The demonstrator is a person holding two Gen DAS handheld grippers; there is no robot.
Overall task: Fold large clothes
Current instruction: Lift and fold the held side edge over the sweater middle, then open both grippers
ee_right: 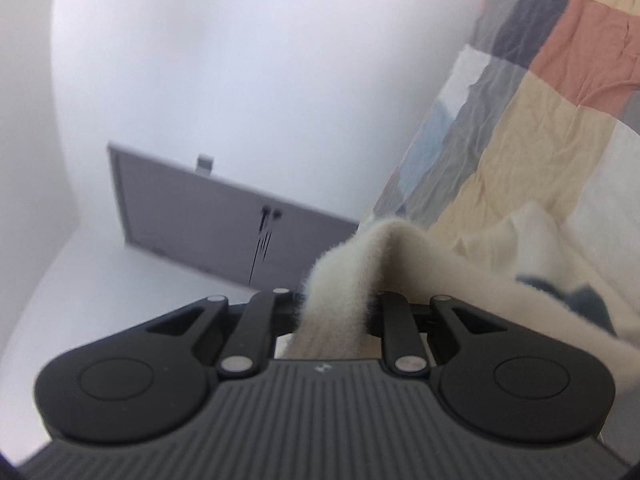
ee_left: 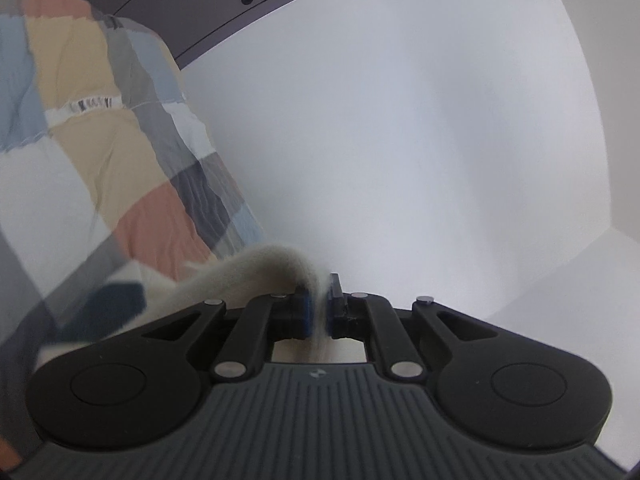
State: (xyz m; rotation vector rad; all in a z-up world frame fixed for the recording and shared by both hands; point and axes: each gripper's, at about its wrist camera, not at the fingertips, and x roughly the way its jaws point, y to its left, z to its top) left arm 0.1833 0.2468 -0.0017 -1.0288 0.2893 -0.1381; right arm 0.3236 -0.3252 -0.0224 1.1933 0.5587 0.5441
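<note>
A cream fleece garment [ee_left: 256,266] with dark blue patches is the thing in hand. In the left wrist view its fuzzy edge arcs from the lower left of the frame up to the centre, where it drops between the blue pads of the left gripper [ee_left: 319,312]. The jaws there are pressed nearly together, pinching a thin fold of the fleece. In the right wrist view a thicker band of the same garment [ee_right: 360,264] rises in the middle of the frame and falls back through the right gripper [ee_right: 336,316], whose jaws stand narrow and clamp on the bunched cloth; the pads themselves are hidden under it. The rest of the garment spreads towards the lower right of that frame.

Behind it lies a patchwork bedcover [ee_left: 100,132] of peach, yellow, grey, light blue and white squares, filling the left side of the left view and the upper right of the right view [ee_right: 540,100]. Beyond are a plain white wall [ee_left: 400,120] and a grey cabinet [ee_right: 200,208] with dark handles.
</note>
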